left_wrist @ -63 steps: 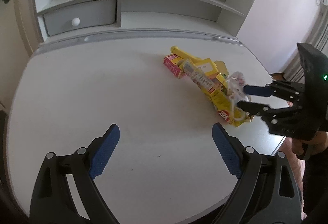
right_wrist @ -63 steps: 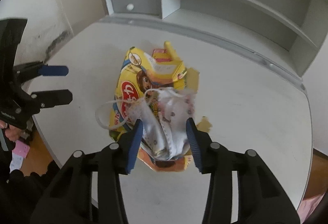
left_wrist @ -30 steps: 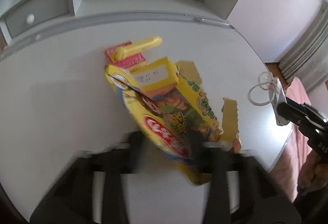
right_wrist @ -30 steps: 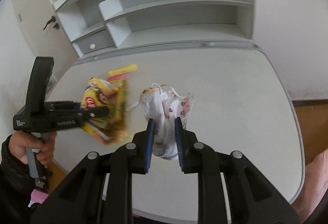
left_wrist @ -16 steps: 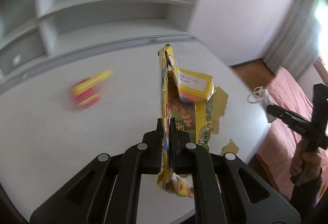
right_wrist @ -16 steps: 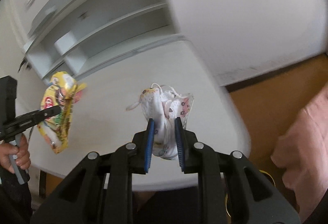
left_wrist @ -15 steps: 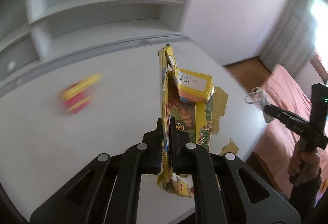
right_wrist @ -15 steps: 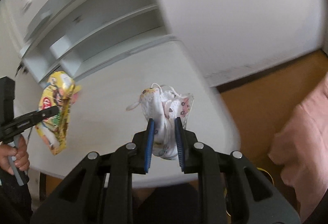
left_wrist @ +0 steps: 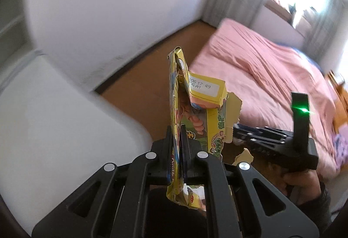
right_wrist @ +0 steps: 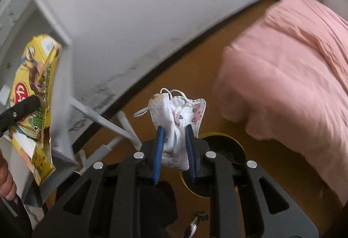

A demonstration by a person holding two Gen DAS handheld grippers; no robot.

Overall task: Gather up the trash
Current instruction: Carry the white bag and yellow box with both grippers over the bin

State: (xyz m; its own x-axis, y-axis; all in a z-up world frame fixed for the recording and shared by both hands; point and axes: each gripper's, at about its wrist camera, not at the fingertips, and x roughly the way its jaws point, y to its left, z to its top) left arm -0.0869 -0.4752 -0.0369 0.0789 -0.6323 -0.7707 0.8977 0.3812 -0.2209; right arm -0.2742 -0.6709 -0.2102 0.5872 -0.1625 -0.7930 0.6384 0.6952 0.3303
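Note:
My left gripper [left_wrist: 177, 129] is shut on a flattened yellow snack wrapper and torn carton [left_wrist: 202, 107], which stand upright between its pads. In the right wrist view the same yellow wrapper [right_wrist: 37, 90] hangs at the far left from the left gripper's finger [right_wrist: 21, 107]. My right gripper [right_wrist: 174, 129] is shut on a crumpled white patterned face mask [right_wrist: 178, 116] with ear loops. Below the mask, on the floor, a round bin with a yellow rim [right_wrist: 219, 135] and dark inside shows partly behind the right fingers. The right gripper [left_wrist: 271, 140] also appears in the left wrist view, its tips hidden behind the carton.
A pink bed [right_wrist: 293, 68] fills the right side above a brown wooden floor [right_wrist: 217, 42]. The white desk edge [left_wrist: 65, 118] lies at the left, with white desk legs [right_wrist: 104, 120] below. A white wall [left_wrist: 108, 9] stands behind. A person's hand [left_wrist: 304, 181] holds the right gripper's handle.
Both grippers have swung away from the desk toward the floor and the bed, carrying the wrapper and the mask. The yellow-rimmed bin has come into the right wrist view.

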